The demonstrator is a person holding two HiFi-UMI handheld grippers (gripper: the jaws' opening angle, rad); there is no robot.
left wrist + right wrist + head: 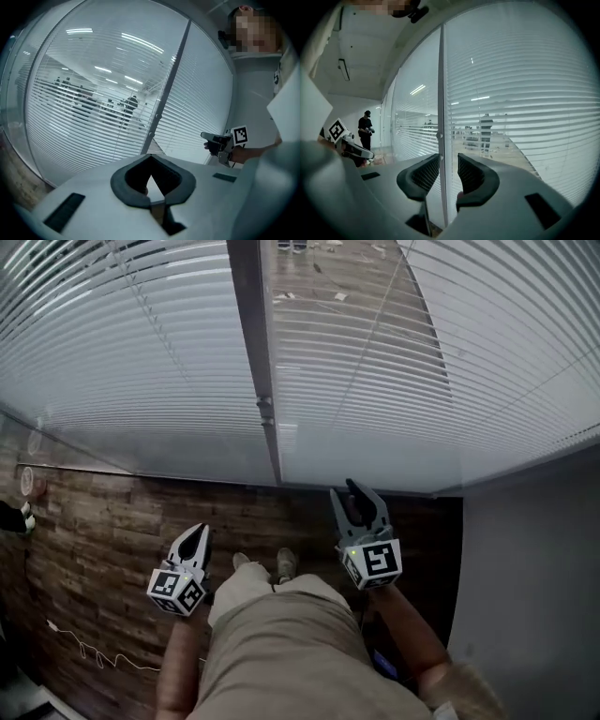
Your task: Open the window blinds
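While both grippers hover low before the window, we take the frame post (255,343) as reference. Window blinds (131,352) hang lowered on both sides of the post, and dim shapes show through the slats. Left gripper (195,532) sits left of the post, over the wooden floor (103,521), apart from the slats. Its jaws meet at the tips with nothing between them. Right gripper (349,495) sits right of the post, near the bottom edge of the blind on that side. Its jaws stand apart and clamp nothing. In the right gripper view, the post lines up in the gap beyond the jaws. A pale cable (84,648) lies on the floor, far left of the post.
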